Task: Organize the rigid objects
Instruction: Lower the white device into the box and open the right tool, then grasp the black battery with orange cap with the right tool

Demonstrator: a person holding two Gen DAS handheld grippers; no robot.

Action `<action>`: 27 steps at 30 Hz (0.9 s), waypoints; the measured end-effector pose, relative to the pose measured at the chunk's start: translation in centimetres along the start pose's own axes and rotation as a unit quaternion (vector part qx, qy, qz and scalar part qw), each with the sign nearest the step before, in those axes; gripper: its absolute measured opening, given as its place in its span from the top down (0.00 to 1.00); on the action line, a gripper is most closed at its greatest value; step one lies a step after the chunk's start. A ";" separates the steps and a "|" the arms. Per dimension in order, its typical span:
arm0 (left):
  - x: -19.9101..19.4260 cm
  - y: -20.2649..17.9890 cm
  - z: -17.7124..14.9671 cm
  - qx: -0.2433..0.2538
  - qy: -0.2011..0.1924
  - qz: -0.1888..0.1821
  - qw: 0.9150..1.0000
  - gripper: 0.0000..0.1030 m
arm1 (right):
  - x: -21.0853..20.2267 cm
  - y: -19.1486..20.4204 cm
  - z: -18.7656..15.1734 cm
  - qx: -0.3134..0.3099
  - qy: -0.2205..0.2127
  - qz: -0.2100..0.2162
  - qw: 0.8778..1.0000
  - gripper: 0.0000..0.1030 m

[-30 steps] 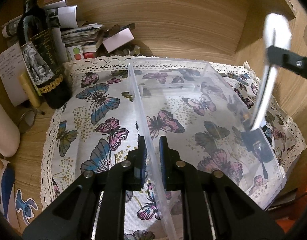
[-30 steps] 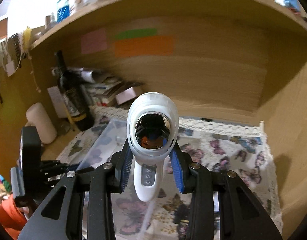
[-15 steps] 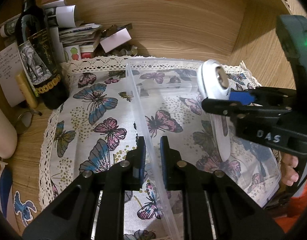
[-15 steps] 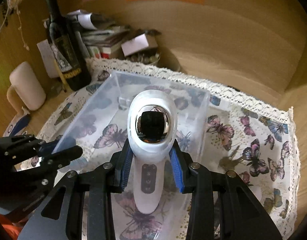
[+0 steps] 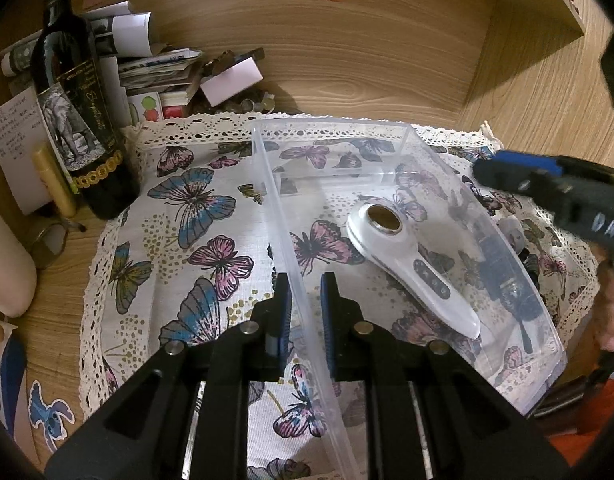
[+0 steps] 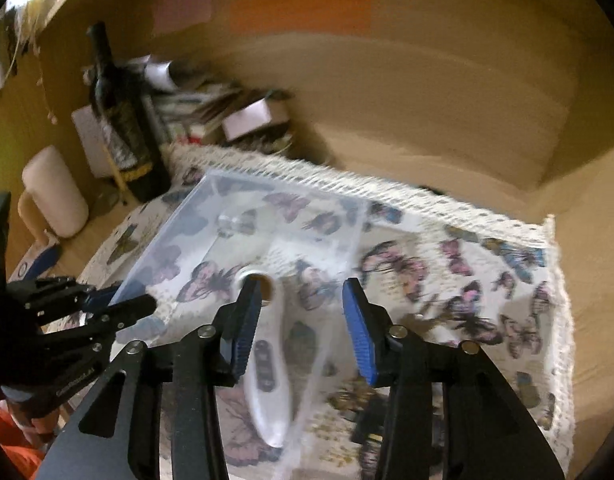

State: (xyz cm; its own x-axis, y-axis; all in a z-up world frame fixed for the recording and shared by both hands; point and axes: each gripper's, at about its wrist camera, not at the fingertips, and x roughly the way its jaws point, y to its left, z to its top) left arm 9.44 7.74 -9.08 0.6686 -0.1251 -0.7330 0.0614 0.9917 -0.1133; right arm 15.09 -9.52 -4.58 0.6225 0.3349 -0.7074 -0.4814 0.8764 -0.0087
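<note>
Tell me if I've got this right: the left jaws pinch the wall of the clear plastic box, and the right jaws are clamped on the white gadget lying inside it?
Not quite. In the right wrist view the right gripper stands open above the white gadget, which lies free on the floor of the clear box. The left gripper does pinch the box's wall.

Warm, dim indoor light. The left wrist view is sharp, with glare on the bottle point(image 5: 73, 92) at 10 o'clock. The right wrist view is motion-blurred throughout. Both bend strongly toward black corners; shadows darken the wood at 2 o'clock.
</note>
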 end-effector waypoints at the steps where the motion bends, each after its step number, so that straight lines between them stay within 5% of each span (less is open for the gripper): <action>1: 0.0 0.1 0.0 0.000 0.000 0.000 1.000 0.86 | -0.7 -0.8 -0.1 0.008 -0.008 -0.008 1.000 0.59; 8: -0.1 0.0 0.0 0.001 0.000 0.005 1.000 0.86 | -3.1 -5.4 -1.3 0.060 -0.024 -0.056 0.996 0.58; 14: -0.1 -0.1 -0.1 0.001 0.001 0.007 1.000 0.86 | -2.2 -7.3 -3.5 0.080 0.003 -0.074 0.994 0.58; 21: -0.1 -0.1 -0.1 0.000 0.003 0.009 1.000 0.86 | 0.3 -6.9 -6.5 0.065 0.061 -0.056 0.994 0.78; 27: 0.0 -0.1 -0.2 0.000 0.004 0.008 1.000 0.86 | 2.3 -7.0 -7.5 0.064 0.102 -0.039 0.992 0.85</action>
State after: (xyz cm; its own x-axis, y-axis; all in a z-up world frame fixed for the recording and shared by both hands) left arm 9.29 7.64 -9.16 0.6630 -0.1086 -0.7407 0.0498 0.9936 -0.1011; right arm 15.29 -17.46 -11.49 0.5110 0.1996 -0.8361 -0.3470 0.9378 0.0119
